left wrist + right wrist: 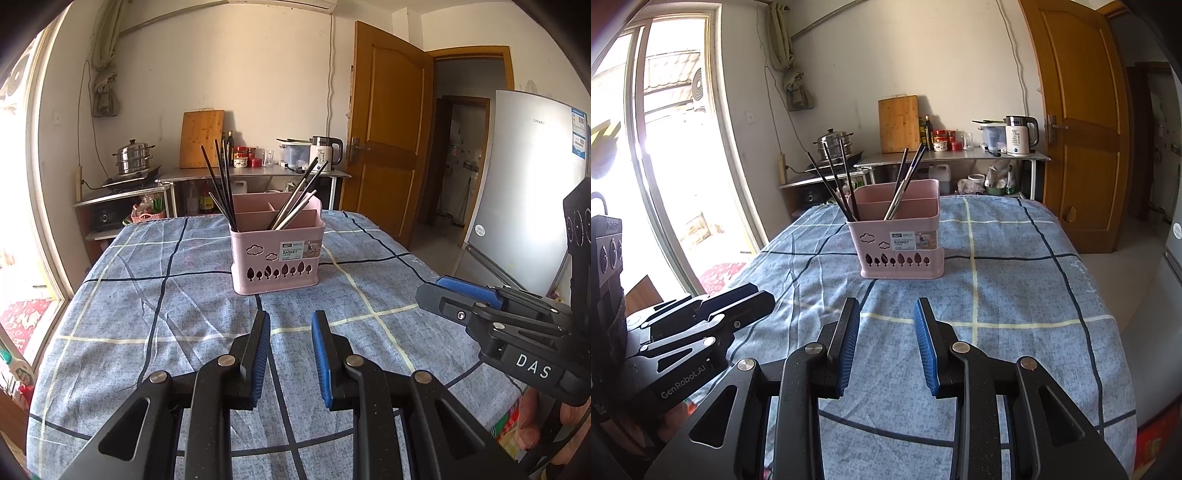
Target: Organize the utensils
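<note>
A pink utensil basket (275, 254) (899, 236) with dividers stands mid-table on the blue checked cloth. Black chopsticks (221, 181) (833, 181) lean out of its left compartment. Black and silver chopsticks (299, 195) (905, 181) lean in the right one. My left gripper (290, 321) hovers over the cloth in front of the basket, open, nothing between its blue pads. My right gripper (886, 308) hangs likewise before the basket, open and empty. Each gripper shows in the other's view: the right gripper (436, 291) at the right edge, the left gripper (757, 293) at the left edge.
The table (129, 295) (1034, 295) ends near a glass door (676, 147) on the left. A counter (255, 173) behind holds a cutting board, jars, kettle and steamer pot. A fridge (524, 184) and wooden door (388, 129) stand to the right.
</note>
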